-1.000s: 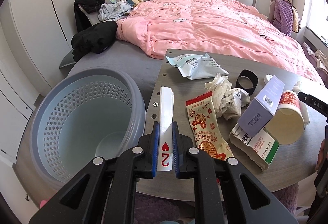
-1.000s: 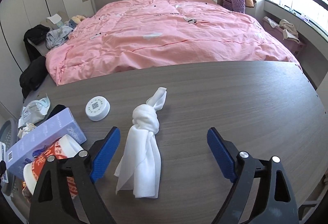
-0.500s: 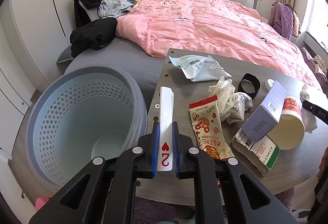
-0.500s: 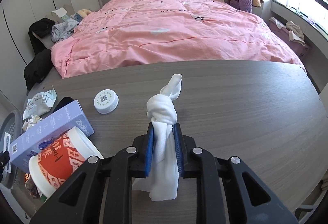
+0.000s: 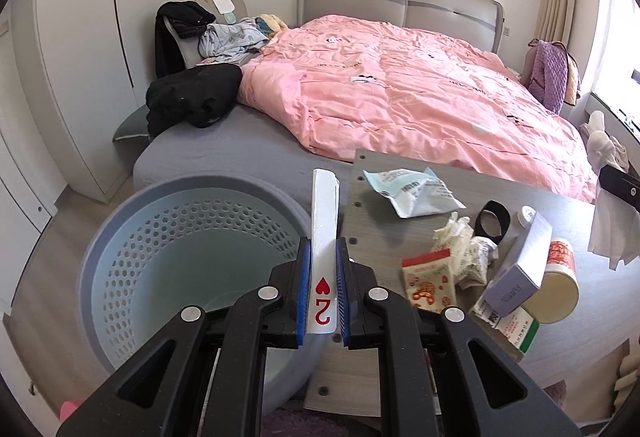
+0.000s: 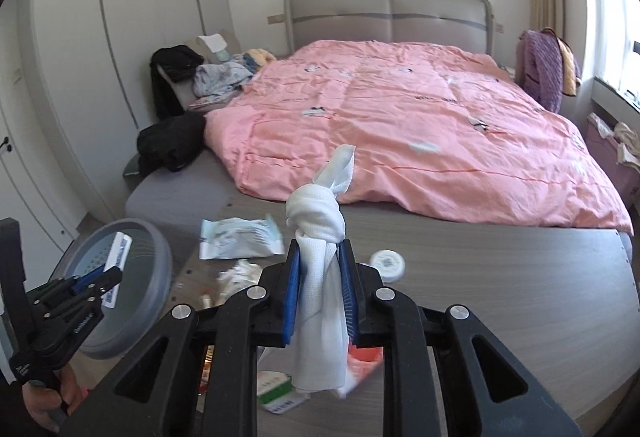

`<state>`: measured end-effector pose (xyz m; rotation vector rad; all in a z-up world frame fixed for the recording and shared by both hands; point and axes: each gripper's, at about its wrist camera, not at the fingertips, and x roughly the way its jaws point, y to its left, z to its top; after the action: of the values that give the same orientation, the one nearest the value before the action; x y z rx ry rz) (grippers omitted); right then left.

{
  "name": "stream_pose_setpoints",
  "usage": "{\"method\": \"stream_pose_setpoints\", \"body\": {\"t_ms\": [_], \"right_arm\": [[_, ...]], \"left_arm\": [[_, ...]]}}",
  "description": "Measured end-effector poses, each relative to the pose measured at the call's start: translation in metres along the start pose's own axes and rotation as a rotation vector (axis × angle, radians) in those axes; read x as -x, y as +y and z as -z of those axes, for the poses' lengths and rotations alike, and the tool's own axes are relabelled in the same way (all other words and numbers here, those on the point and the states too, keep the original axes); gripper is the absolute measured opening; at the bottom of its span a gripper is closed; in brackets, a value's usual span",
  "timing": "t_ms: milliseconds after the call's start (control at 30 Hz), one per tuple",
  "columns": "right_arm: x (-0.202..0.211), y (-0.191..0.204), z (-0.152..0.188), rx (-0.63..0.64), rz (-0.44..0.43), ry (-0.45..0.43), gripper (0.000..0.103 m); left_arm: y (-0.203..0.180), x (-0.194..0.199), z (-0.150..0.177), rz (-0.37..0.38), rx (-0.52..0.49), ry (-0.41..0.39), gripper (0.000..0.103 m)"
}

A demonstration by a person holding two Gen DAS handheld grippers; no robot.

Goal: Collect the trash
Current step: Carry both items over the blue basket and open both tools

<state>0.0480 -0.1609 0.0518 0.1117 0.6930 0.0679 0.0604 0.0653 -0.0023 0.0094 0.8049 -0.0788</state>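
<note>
From the left wrist, your left gripper (image 5: pixel 320 297) pinched a playing card (image 5: pixel 325 237), poised over the rim of the basket (image 5: pixel 132 237) at nine o'clock. The basket looked empty, though its floor was partly hidden. Wrappers (image 5: pixel 428 283), tissue (image 5: pixel 464 249), a box (image 5: pixel 520 269) and a cup (image 5: pixel 558 285) lay on the table (image 5: pixel 400 237) at three o'clock.

From the right wrist, your right gripper (image 6: pixel 320 289) clamped a knotted white cloth (image 6: pixel 320 277), lifted off the table; nothing was binned yet.

Knotted white cloth (image 6: pixel 320 277), bent playing card (image 5: pixel 325 237), aloft.
</note>
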Motion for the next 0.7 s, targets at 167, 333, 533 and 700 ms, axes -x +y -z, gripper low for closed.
{"method": "stream_pose_setpoints", "body": {"t_ms": [167,333,533,700], "right_arm": [[-0.023,0.072,0.0,0.06,-0.177,0.031,0.019],[-0.054,0.135,0.011,0.135,-0.3,0.106,0.019],[-0.085,0.182,0.029,0.198,-0.365,0.199,0.02],[-0.103,0.202,0.04,0.222,-0.377,0.25,0.022]], "left_arm": [[0.058,0.001,0.004,-0.097,0.063,0.004,0.012],[0.104,-0.006,0.016,-0.153,0.129,0.038,0.012],[0.136,-0.018,0.032,-0.163,0.183,0.081,0.012],[0.149,-0.029,0.036,-0.15,0.206,0.108,0.012]]}}
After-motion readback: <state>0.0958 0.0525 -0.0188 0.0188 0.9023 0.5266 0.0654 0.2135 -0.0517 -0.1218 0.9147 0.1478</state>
